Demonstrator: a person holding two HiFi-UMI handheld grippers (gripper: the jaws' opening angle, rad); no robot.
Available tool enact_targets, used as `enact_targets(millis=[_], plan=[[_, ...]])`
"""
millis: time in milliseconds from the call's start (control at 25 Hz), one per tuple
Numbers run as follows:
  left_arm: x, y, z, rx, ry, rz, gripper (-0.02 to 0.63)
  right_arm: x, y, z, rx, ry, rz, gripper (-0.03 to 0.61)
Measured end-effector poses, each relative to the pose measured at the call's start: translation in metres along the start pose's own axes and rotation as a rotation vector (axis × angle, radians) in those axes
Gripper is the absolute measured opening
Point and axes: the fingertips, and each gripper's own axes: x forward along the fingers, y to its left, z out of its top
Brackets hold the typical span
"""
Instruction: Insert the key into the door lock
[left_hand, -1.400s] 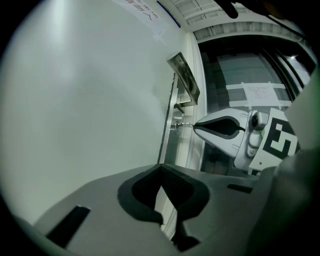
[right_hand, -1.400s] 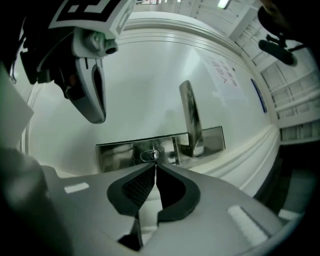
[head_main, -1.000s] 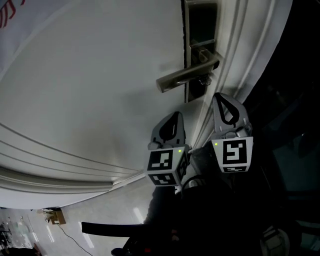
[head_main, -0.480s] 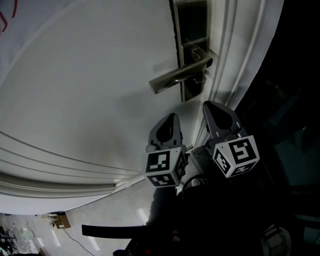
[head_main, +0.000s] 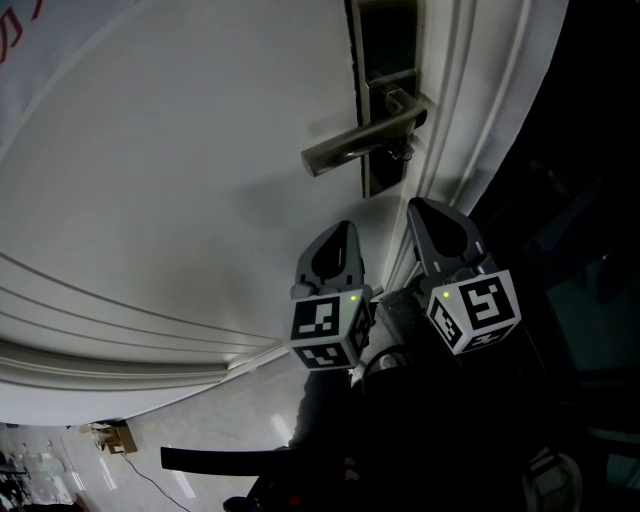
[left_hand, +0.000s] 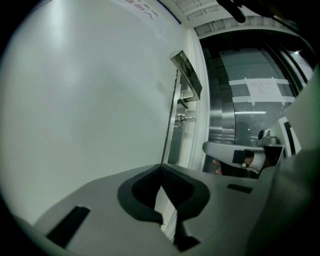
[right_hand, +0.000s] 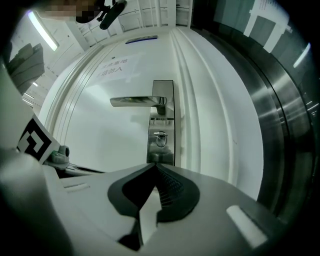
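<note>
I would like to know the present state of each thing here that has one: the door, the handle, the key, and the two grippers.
Door: looks closed against its frame.
Lever handle: level, not pressed down.
Key: in the lock below the handle, sticking out, not held.
Left gripper: jaws together, nothing between them.
Right gripper: jaws together, nothing between them, pointing at the lock.

Dim, fisheye-warped, dark vignetted corners
</note>
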Motion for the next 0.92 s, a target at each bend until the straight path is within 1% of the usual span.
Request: enact_targets(millis=[360, 920], plan=[[-0.0015, -0.0013, -0.0016, 0.003, 0.001, -0.003, 0.002, -0.0010, 0.0015, -0.0001, -0.022, -0.002, 0.003, 0.000], [-0.0025, -0.0023, -0.0029, 0.001, -0.004, 0.000, 0.002, -0.0020, 0.0014, 0.0005, -0.027, -0.009, 0.006, 0.000]])
